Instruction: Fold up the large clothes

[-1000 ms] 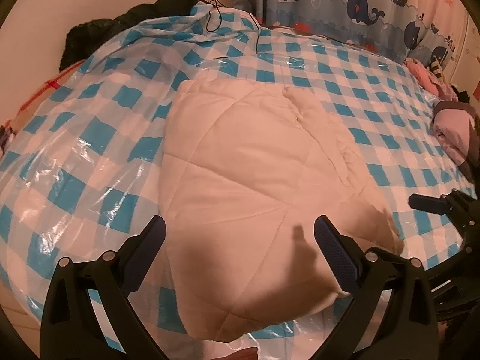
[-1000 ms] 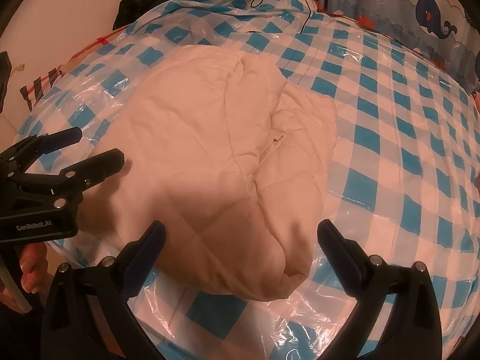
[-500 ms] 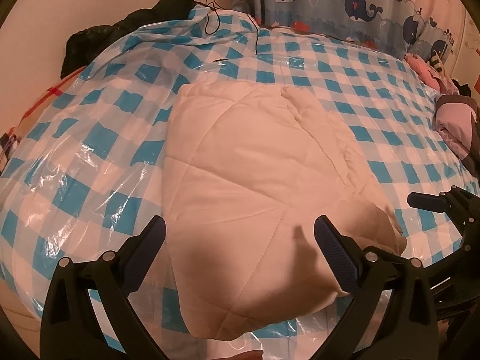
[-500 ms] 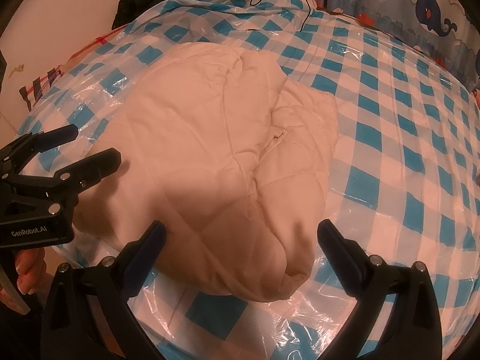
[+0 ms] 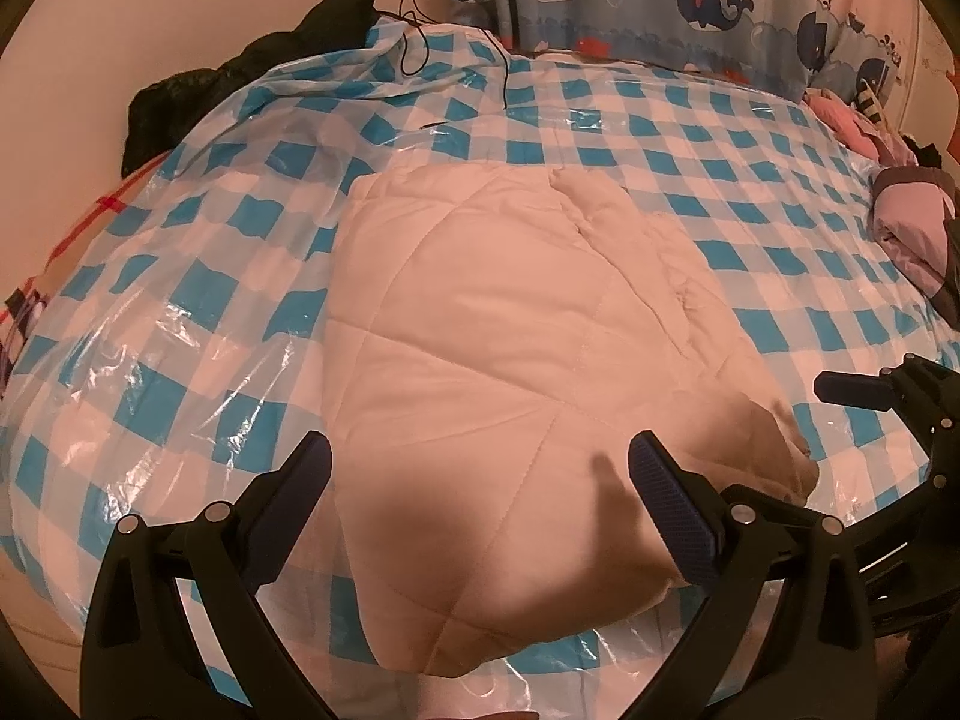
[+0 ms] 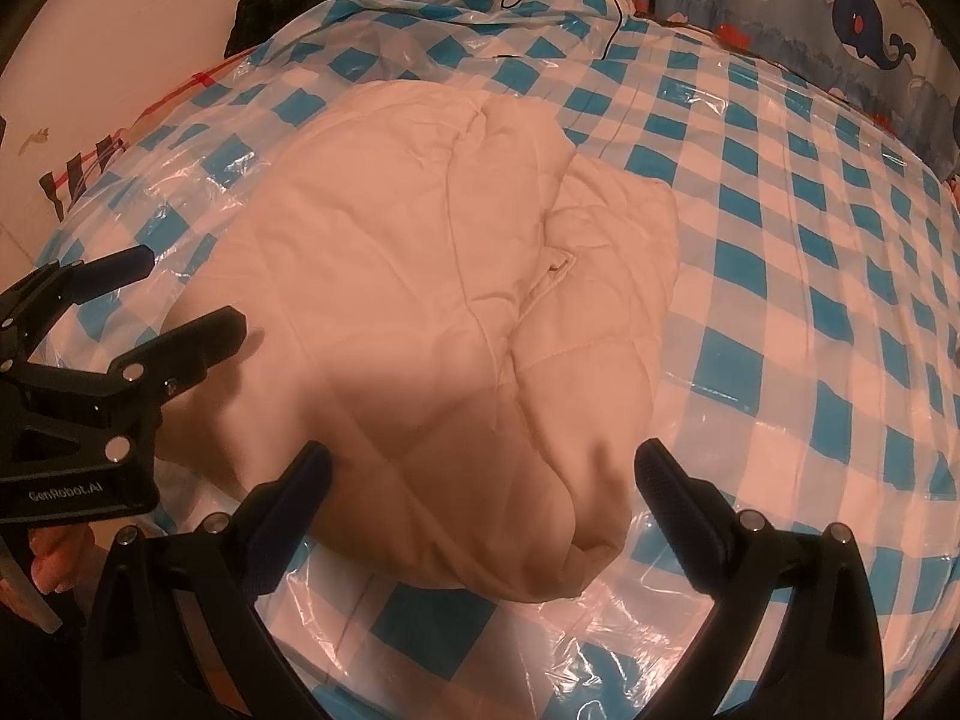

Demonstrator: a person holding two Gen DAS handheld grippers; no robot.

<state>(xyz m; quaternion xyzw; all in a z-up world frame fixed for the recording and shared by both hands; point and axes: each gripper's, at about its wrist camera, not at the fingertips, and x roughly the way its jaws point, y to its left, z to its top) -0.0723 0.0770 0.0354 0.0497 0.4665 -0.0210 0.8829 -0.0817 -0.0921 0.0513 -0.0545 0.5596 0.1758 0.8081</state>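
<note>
A cream quilted garment (image 5: 510, 348) lies folded into a thick bundle on the blue-and-white checked plastic sheet (image 5: 180, 276) over the bed. It also shows in the right wrist view (image 6: 432, 312). My left gripper (image 5: 480, 480) is open and empty, hovering over the bundle's near edge. My right gripper (image 6: 480, 480) is open and empty, over the bundle's near right corner. The left gripper shows at the left of the right wrist view (image 6: 180, 294), and the right gripper's fingers show at the right of the left wrist view (image 5: 858, 390).
A whale-print curtain (image 5: 660, 6) hangs behind the bed. Black clothing (image 5: 252, 78) is heaped at the far left corner. Pink and purple clothes (image 5: 912, 222) lie at the right edge. A black cable (image 5: 504, 66) trails over the far sheet.
Both grippers have drawn back slightly from the bundle, staying open. The garment has not moved.
</note>
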